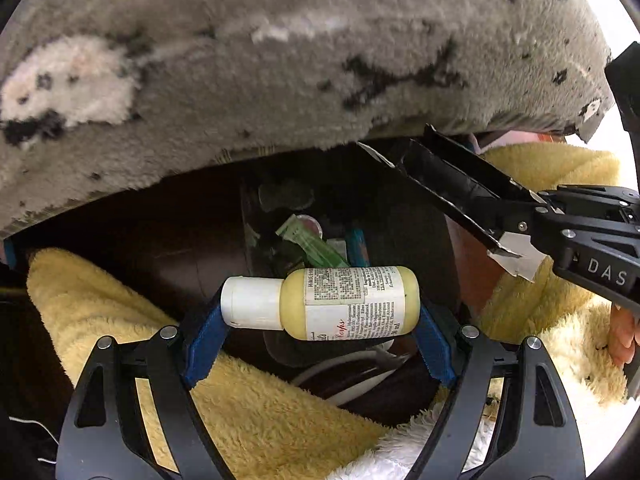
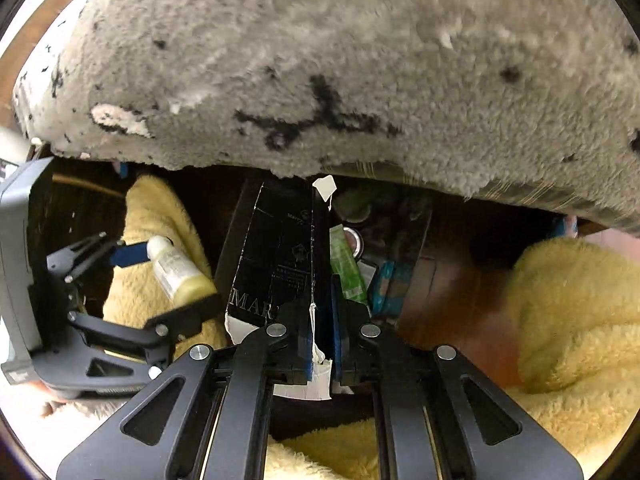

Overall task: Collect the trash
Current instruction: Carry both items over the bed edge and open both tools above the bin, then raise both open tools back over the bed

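While gripped: bottle (image 1: 320,302), carton (image 2: 276,256).

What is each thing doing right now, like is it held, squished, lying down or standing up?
Lotion bottle: cap on, lying sideways, held end to end by the left gripper.
Black carton: flattened and torn, pinched in the right gripper.
Green tube: lying in the dark bin below.
Grey rug: lying flat, edge frayed.
Yellow towel: crumpled.
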`<state>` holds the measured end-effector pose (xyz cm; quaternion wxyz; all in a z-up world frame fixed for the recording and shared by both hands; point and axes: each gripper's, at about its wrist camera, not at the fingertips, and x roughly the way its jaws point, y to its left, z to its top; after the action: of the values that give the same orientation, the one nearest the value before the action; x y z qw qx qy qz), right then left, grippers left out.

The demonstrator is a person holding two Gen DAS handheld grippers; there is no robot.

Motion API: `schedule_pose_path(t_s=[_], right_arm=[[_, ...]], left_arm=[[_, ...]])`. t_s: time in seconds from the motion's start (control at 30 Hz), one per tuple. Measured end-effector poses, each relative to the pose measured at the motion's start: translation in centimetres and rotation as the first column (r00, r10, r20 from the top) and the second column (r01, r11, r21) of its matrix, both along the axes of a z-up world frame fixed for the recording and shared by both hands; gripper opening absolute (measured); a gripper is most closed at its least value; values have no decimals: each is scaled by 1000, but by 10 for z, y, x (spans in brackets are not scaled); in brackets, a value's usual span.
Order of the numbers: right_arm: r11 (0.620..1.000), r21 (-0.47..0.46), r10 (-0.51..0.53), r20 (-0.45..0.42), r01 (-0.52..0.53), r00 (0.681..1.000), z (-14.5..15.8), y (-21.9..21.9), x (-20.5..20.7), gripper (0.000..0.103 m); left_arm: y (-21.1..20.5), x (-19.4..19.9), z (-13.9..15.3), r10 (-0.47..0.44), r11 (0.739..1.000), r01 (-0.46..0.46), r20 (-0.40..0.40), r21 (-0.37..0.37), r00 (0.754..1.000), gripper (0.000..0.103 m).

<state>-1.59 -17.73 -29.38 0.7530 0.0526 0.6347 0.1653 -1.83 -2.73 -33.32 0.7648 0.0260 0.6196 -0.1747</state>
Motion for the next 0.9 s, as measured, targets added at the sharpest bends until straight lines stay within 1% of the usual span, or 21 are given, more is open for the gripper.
schedule_pose_path(t_s=[0.1, 0.33, 0.37, 0.4, 0.47, 0.57, 0.63, 0.67, 0.7, 0.77, 0.8, 0.87, 0.9], right_arm=[[1000, 1, 1, -16, -1, 1000, -6, -3, 2, 11], [1000, 11, -18, -25, 18, 1000, -10, -8, 5, 13], [1000, 15, -21, -24, 21, 999, -8, -8, 5, 17], [1000, 17, -22, -22, 23, 1000, -7, -8, 6, 25], [999, 22, -26, -16, 26, 1000, -4, -9, 7, 32], [999, 28, -31, -5, 32, 999, 0, -10, 10, 32], [999, 29, -36, 3, 36, 999, 4, -11, 11, 41], [999, 30, -41, 11, 41, 999, 6, -12, 12, 52], [999, 28, -47, 20, 46, 999, 8, -13, 12, 59], [998, 22, -55, 36, 54, 998, 13, -14, 12, 64], [998, 19, -60, 45, 60, 997, 16, -15, 13, 71], [997, 8, -74, 64, 74, 995, 22, -16, 12, 81], [997, 6, -78, 72, 78, 994, 24, -17, 13, 84]], left_arm=[[-3, 1, -4, -10, 1000, 10, -14, 0, 1000, 78], [-4, 2, -8, -20, 1000, 20, -25, -3, 999, 78], [-8, 3, -14, -22, 1000, 22, -23, -2, 999, 78], [-8, 3, -14, -23, 1000, 23, -21, -2, 1000, 79], [-9, 3, -13, -25, 1000, 25, -15, -1, 1000, 80], [-8, 1, -7, -29, 1000, 29, -1, -7, 1000, 85], [-7, 0, -2, -31, 999, 31, 8, -11, 999, 89], [-7, -1, 0, -32, 999, 32, 12, -13, 999, 90], [-7, -1, 1, -33, 999, 33, 16, -14, 999, 91], [-6, -2, 6, -32, 999, 32, 22, -16, 999, 95], [-5, -2, 8, -31, 999, 32, 25, -16, 999, 95], [-3, -3, 14, -32, 999, 32, 35, -17, 999, 95], [-3, -3, 17, -31, 999, 32, 42, -19, 999, 95]])
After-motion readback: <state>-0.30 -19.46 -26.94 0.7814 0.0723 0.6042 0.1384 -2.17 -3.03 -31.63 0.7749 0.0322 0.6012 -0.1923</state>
